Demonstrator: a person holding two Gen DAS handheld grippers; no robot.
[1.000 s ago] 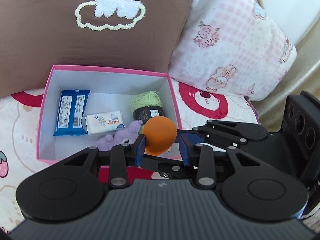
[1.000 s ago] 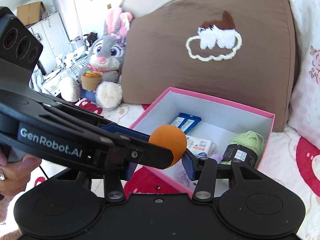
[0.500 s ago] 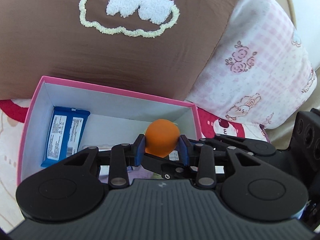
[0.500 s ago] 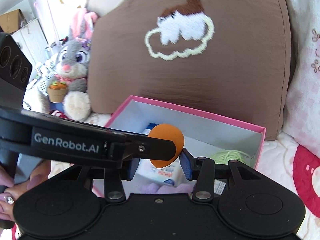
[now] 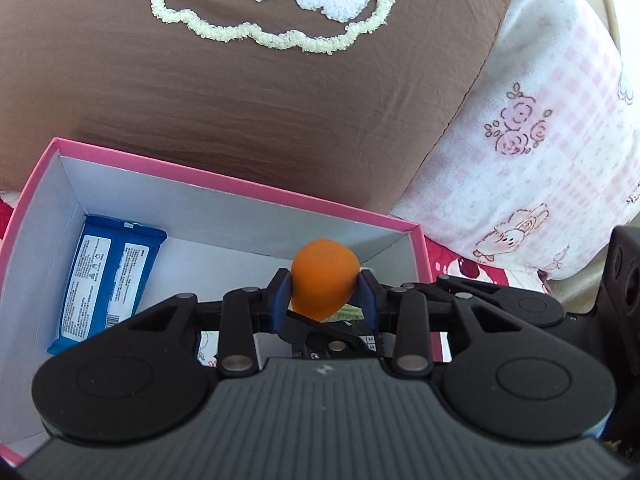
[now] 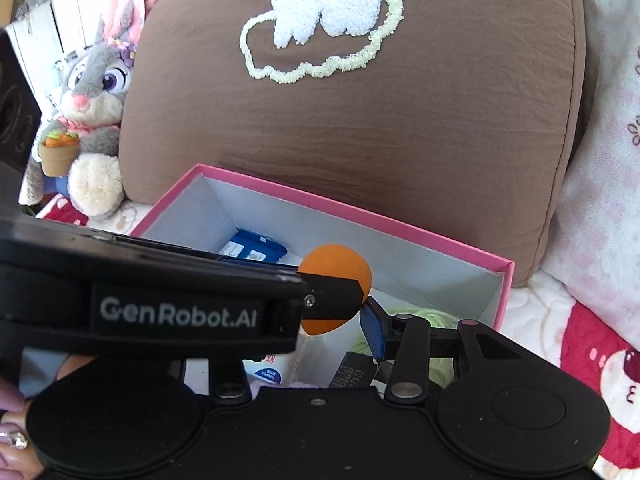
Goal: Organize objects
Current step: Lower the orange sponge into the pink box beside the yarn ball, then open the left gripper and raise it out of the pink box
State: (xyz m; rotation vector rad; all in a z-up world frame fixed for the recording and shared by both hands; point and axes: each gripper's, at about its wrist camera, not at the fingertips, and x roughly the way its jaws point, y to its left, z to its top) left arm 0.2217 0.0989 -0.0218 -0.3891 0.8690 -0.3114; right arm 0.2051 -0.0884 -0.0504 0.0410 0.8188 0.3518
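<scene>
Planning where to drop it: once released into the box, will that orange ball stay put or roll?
The orange ball looks round and smooth, so it would probably roll. The box walls should stop it. The left gripper hardly dents it, so probably firm.

The left wrist view looks forward along its fingers, close above the pink box [image 5: 224, 178], facing the brown cushion [image 5: 240, 100]. The right wrist view faces the same cushion [image 6: 400, 128] from further right. Both views share the box [image 6: 360, 210] and orange ball [image 5: 324, 288].
</scene>
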